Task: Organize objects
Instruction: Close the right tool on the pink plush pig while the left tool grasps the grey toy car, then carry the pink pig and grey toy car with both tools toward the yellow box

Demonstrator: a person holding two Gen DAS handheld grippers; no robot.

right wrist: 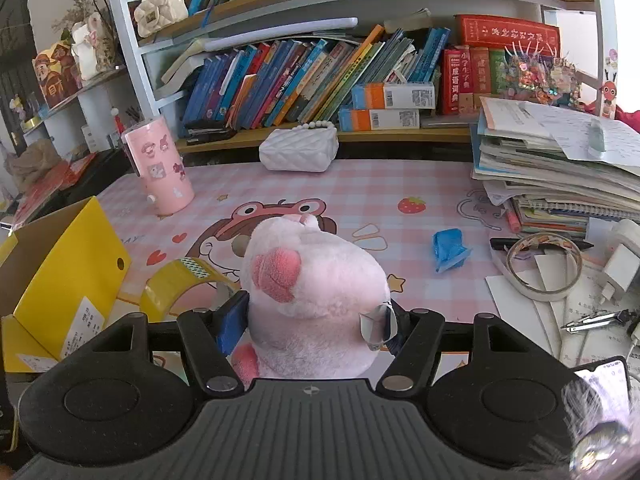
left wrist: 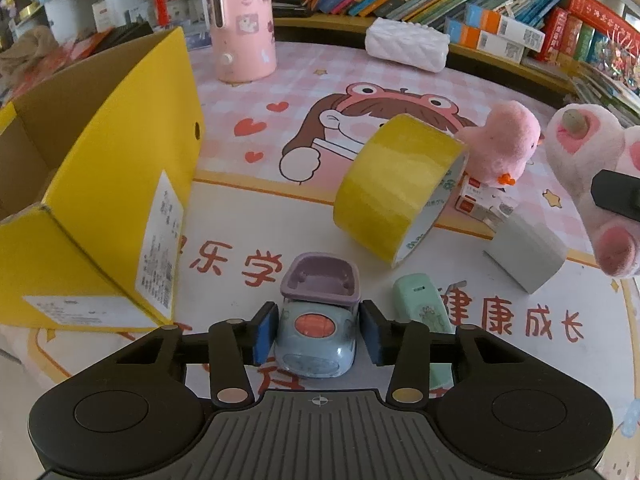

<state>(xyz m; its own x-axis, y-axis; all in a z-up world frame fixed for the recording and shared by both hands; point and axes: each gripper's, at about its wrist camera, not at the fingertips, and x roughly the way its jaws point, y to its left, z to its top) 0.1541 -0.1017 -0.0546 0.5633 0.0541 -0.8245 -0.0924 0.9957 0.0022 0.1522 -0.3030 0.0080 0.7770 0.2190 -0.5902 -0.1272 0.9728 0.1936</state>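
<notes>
Pale blue plastic toy car [left wrist: 316, 340] with a coral dome on its roof sits between the blue pads of the left hand-held gripper [left wrist: 318, 334]; the pads flank it closely, slim gaps on both sides, so the gripper reads as released. The car rests on the pink cartoon-printed surface [left wrist: 248, 220]. Taking the car as landmark: a lilac plastic toy seat [left wrist: 320, 280] touches its far end; an open yellow cardboard box [left wrist: 100, 200] stands to its left; a yellow roll of packing tape [left wrist: 396, 188] stands on edge beyond it to the right; a mint green plastic stapler [left wrist: 424, 308] lies just right of it. Farther right, a grey roll of tape [left wrist: 528, 252] and a small pink plush chick [left wrist: 500, 148]. The right hand-held gripper [right wrist: 308, 324] is clenched on a pink-and-white plush paw slipper [right wrist: 316, 292], held above the surface, well to the right of the car.
</notes>
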